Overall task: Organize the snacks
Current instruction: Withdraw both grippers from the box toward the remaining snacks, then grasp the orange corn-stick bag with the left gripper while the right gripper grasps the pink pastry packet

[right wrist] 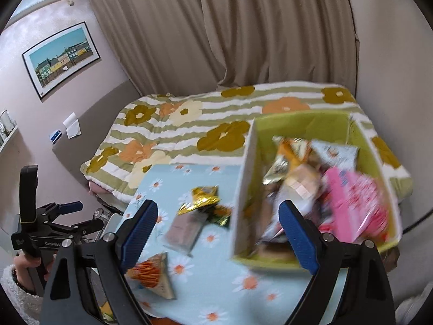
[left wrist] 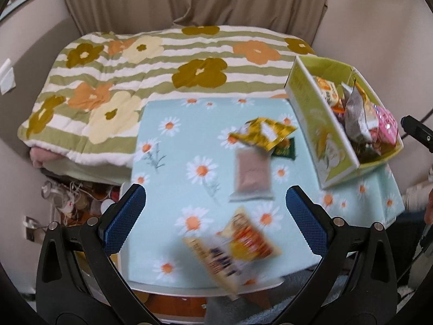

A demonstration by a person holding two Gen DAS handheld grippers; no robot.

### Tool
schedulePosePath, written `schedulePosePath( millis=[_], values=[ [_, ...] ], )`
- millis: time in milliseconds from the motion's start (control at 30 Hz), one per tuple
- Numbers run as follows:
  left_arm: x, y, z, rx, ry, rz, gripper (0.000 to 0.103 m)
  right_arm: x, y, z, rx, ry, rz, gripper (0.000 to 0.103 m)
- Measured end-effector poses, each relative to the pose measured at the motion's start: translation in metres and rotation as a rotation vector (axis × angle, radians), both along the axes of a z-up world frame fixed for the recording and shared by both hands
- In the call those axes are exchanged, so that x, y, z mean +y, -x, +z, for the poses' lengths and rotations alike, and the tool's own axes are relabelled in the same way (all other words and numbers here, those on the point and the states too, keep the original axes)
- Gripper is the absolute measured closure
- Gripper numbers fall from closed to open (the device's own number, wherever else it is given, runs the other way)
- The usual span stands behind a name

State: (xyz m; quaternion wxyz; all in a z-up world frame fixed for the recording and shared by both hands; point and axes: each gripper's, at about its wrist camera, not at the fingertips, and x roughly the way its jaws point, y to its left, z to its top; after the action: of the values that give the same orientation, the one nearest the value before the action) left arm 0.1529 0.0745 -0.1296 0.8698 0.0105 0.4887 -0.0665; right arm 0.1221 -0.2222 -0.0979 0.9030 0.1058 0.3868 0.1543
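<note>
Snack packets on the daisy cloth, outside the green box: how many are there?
5. Yellow foil packet on a dark green packet; brownish clear packet below them; orange packet and white-blue packet at the near edge. More may be hidden.

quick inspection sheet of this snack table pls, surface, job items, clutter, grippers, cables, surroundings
surface: small table under a daisy-print cloth.
job's things: green box at the table's right, filled with snack packs; loose on the cloth are a yellow foil packet, a pinkish-brown packet, an orange packet and a blurred white packet.
clutter: nothing seen on the table.
grippers: left gripper and right gripper both open, empty.
cables: tangle of cords on the floor beside the table.
surroundings: bed with flowered blanket, beige curtain, framed picture.
</note>
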Motion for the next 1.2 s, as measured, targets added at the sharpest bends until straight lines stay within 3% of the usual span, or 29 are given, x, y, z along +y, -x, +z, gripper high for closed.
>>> schedulePosePath(
  millis=[200,333,600,767,1033,1133,1200],
  values=[
    [0.054,0.015,-0.018,0.045,0.033,-0.021,0.000,0.048,0.017,-0.034,0.105,-0.076,-0.026,0.014],
    [0.067,0.020,-0.027,0.068,0.041,-0.080,0.000,0.067,0.023,-0.050,0.149,-0.082,-0.060,0.014],
    [0.009,0.035,-0.046,0.068,-0.011,-0.418,0.000,0.081,0.023,-0.070,0.189,-0.042,-0.116,0.014],
    [-0.038,0.032,-0.090,0.143,-0.069,-0.563,0.000,0.081,0.012,-0.085,0.226,-0.022,-0.111,0.014],
    [-0.053,0.021,-0.149,0.246,-0.075,-0.565,0.002,0.080,-0.017,-0.123,0.285,-0.032,-0.076,0.014],
    [-0.052,0.018,-0.161,0.272,-0.085,-0.554,0.022,0.081,-0.026,-0.130,0.298,-0.044,-0.063,0.014],
    [-0.051,0.016,-0.166,0.290,-0.082,-0.543,0.027,0.082,-0.029,-0.134,0.304,-0.048,-0.054,0.014]
  ],
)
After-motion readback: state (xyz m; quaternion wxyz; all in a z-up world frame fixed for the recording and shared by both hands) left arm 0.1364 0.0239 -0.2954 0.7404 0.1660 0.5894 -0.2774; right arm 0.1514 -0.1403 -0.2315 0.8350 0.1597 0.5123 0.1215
